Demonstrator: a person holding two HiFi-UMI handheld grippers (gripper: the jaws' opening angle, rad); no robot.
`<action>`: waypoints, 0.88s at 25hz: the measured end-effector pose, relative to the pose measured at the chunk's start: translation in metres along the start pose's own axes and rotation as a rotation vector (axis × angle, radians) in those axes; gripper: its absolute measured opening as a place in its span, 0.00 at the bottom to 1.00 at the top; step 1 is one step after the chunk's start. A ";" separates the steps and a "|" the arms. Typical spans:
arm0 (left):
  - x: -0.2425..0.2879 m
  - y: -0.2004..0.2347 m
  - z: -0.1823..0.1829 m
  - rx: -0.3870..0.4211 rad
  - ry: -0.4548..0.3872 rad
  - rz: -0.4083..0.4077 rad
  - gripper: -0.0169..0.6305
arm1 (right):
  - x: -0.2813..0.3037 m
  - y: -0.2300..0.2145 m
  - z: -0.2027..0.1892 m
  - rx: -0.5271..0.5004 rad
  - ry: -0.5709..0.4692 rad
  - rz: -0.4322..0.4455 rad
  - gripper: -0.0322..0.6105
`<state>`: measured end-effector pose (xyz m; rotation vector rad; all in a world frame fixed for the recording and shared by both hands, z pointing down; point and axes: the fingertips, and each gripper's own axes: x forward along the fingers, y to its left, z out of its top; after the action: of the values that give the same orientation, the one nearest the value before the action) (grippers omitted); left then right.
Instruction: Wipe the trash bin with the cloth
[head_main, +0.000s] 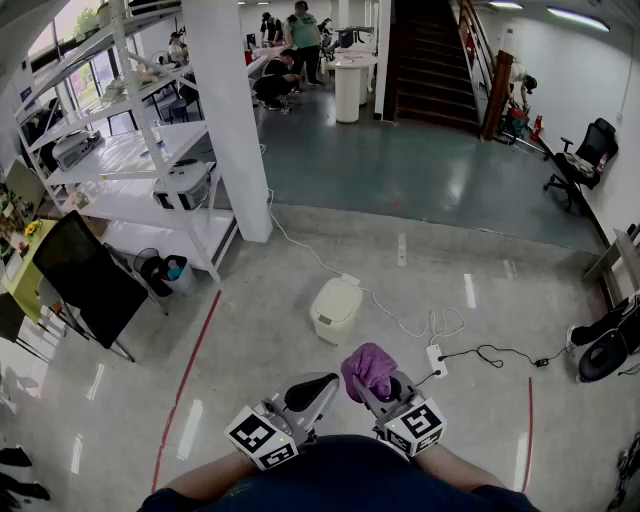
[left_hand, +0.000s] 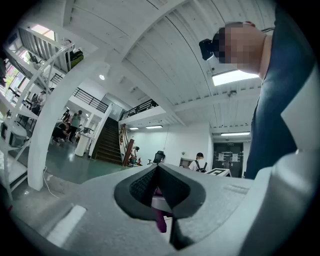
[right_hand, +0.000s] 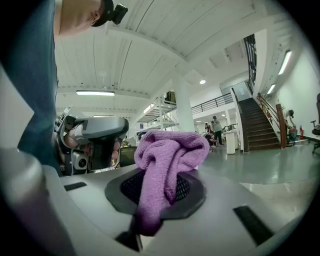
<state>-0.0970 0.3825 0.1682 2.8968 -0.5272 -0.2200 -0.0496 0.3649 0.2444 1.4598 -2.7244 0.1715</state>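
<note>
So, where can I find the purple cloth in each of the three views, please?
Head view: the purple cloth is low in the centre, held by the right gripper.
Left gripper view: only a thin purple strip shows, low in the centre; it is probably the cloth.
Right gripper view: it is large and in the centre, clamped between the jaws.
Shared landmark: the dark staircase.

a glossy grey concrete floor (head_main: 270, 380) marked with a red line (head_main: 195, 362) runs to a white pillar (head_main: 235, 120). white shelving (head_main: 130, 150) stands left, and a dark staircase (head_main: 430, 60) rises at the back (people (head_main: 290, 50) gather nearby). an office chair (head_main: 578, 160) sits right, and a strip light (right_hand: 95, 93) glows overhead.
</note>
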 end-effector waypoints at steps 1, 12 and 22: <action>0.000 0.000 0.000 -0.001 0.002 0.001 0.02 | 0.000 0.000 0.000 0.001 0.001 -0.001 0.16; 0.006 -0.001 -0.003 -0.012 0.030 0.007 0.02 | -0.002 -0.005 0.001 0.009 0.006 -0.011 0.16; 0.018 -0.003 -0.004 -0.022 0.040 0.001 0.02 | -0.006 -0.016 -0.001 0.030 0.016 -0.009 0.16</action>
<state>-0.0788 0.3793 0.1700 2.8734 -0.5158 -0.1657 -0.0327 0.3614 0.2461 1.4719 -2.7136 0.2237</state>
